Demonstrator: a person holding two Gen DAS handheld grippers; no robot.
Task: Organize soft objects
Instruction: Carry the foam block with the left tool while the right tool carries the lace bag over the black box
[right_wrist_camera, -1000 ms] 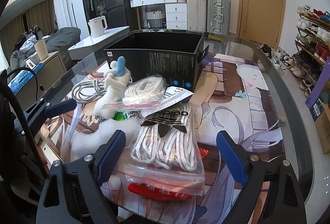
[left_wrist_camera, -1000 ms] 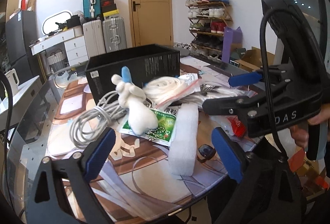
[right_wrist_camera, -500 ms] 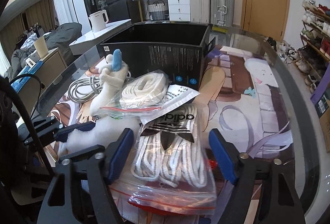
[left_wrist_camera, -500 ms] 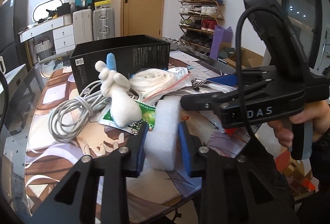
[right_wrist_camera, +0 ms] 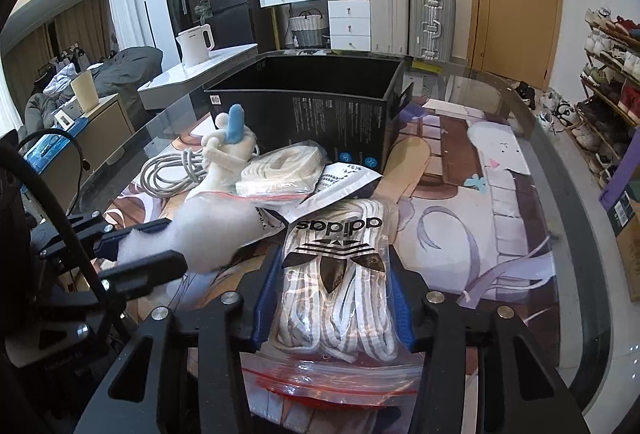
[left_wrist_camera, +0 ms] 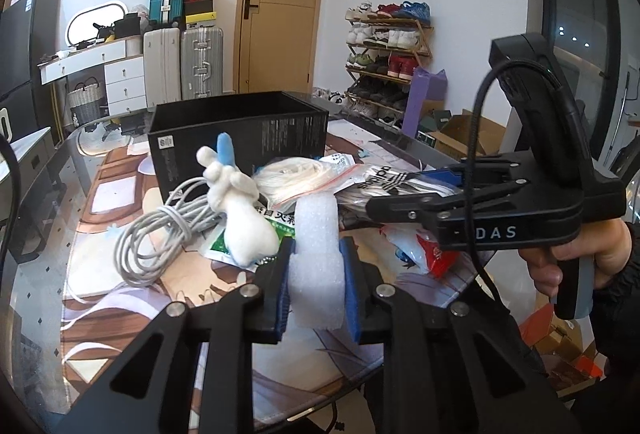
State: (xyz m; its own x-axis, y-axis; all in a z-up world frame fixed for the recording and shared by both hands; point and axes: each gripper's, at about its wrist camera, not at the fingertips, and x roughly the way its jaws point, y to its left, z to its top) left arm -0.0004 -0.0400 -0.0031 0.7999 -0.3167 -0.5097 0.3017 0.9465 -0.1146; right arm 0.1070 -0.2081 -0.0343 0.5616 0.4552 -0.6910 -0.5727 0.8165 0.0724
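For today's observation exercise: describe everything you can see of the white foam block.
The foam block is a white, grainy, spongy-looking slab, longer than wide, jutting forward between the left gripper's blue pads. The jaws, which have just been closing, squeeze its near end, denting its sides. Its far end reaches a green packet beside the plush toy.

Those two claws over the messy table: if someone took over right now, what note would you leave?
Left claw: shut on the white foam block; jaws have just closed.
Right claw: jaws have just been closing, pads pressing the bag of striped laces.
Still on the table: plush toy, grey cable, bag of white cord.
Black box looks empty, so nothing seems sorted yet.
Left: probably lift both items into the box, then the rest.
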